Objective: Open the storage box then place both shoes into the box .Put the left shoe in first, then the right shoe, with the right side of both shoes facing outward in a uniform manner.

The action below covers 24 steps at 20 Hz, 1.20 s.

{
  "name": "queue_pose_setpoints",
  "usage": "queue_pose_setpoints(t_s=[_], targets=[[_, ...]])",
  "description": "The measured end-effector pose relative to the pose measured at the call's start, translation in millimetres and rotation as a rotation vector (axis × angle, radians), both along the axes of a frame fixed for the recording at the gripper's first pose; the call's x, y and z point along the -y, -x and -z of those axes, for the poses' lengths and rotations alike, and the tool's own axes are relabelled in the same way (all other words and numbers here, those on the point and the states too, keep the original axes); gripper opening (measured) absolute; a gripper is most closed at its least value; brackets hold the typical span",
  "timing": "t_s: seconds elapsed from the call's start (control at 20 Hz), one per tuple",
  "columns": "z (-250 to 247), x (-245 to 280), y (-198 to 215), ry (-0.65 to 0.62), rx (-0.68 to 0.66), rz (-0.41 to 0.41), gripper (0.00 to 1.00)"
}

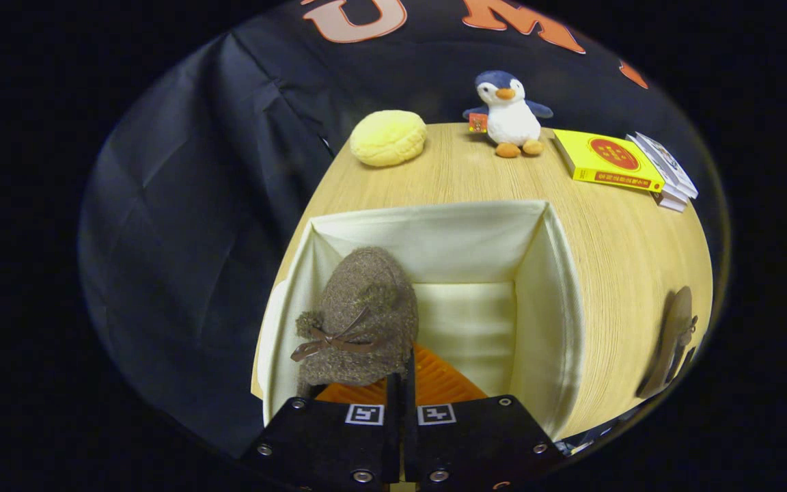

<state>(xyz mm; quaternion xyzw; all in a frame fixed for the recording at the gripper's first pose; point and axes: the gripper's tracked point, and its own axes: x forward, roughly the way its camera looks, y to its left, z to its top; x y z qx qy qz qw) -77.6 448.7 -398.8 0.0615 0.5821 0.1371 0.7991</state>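
Gripper above the open box, pointing down into it. The two fingers are pressed close together, with a thin edge of the brown shoe pinched between them at its near rim; both fingers appear to bear on it. The shoe hangs inside the box against its left wall, toe away from the gripper, bow on the near side. An orange ridged sole shows just ahead of the fingers, under the shoe.

The second shoe lies on the wooden table well to the right of the box, apart from it.

Risks, as judged:
- The grip is on a thin soft edge only. The shoe could slip or swing out before it rests on the box floor.
- The fabric walls are soft. Pushing the shoe against the left wall could bow or shift the box.
- If the shoe is let go while tilted, it may topple and end with the wrong side outward.
- If it settles toward the middle, little room would be left for the second shoe.

Pose: the gripper is held steeply downward over the near rim of the box, roughly centred. The holding hand cannot be judged.

Beyond the box: a yellow bun-shaped cushion, a toy penguin, a few books.
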Motion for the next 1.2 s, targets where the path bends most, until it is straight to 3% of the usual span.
queue_pose_setpoints(t_s=[0.15,0.35,0.65,0.9,1.0,1.2], targets=[[19,-10,12,-0.012,-0.075,-0.019,0.05],[20,-14,36,-0.06,-0.165,-0.074,0.21],[-53,7,53,-0.257,-0.116,-0.13,0.37],[-102,93,33,-0.295,0.064,-0.09,0.58],[-109,140,25,-0.286,0.125,-0.04,0.62],[-93,238,20,-0.195,0.23,0.086,0.81]])
